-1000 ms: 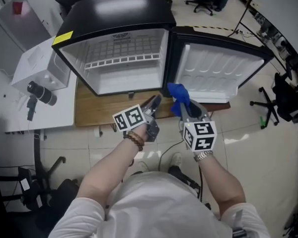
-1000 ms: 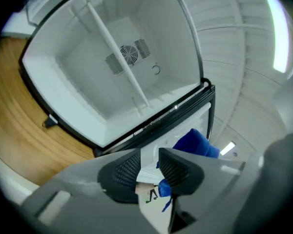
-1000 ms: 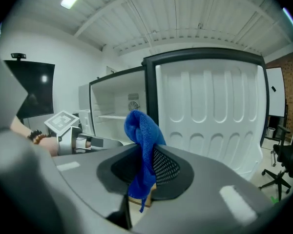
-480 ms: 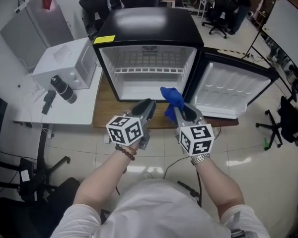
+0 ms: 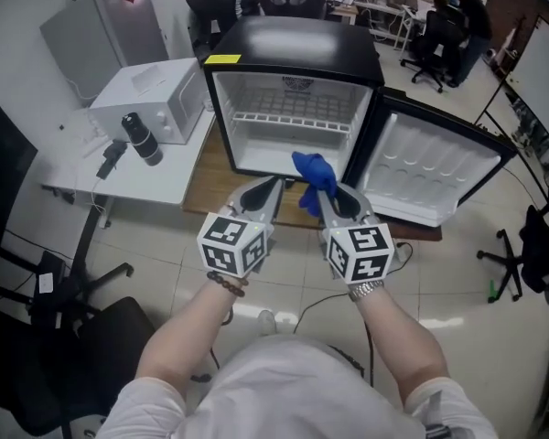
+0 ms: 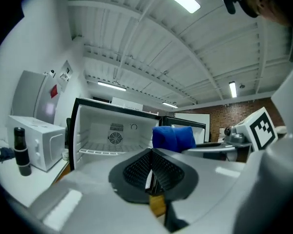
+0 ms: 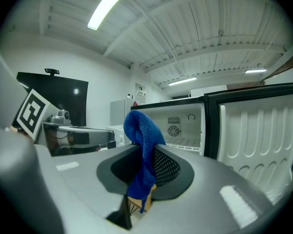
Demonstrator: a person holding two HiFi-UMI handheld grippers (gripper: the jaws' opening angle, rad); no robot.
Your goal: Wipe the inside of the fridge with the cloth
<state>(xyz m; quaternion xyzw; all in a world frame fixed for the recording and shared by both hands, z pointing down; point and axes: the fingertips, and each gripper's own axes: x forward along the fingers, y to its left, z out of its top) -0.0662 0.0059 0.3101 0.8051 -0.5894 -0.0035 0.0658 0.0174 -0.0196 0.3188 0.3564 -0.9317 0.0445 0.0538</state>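
The black fridge (image 5: 293, 39) stands open on a low wooden platform, with its white inside and wire shelf (image 5: 293, 117) bare and its door (image 5: 435, 176) swung out to the right. My right gripper (image 5: 322, 193) is shut on the blue cloth (image 5: 313, 174), which sticks up from its jaws just before the fridge opening. The right gripper view shows the cloth (image 7: 141, 130) pinched between the pads. My left gripper (image 5: 273, 184) hovers beside it; its jaws have just been closing and are shut with nothing between them (image 6: 151, 152).
A white box-shaped appliance (image 5: 151, 99) and a black cylinder (image 5: 139, 137) sit on the white table left of the fridge. A black office chair (image 5: 82, 346) stands at lower left, another (image 5: 540, 236) at the right edge. Cables lie on the tiled floor.
Both grippers have risen and come closer to the fridge opening. The left gripper has rolled, and its jaws have closed empty. The cloth stays in the right gripper.
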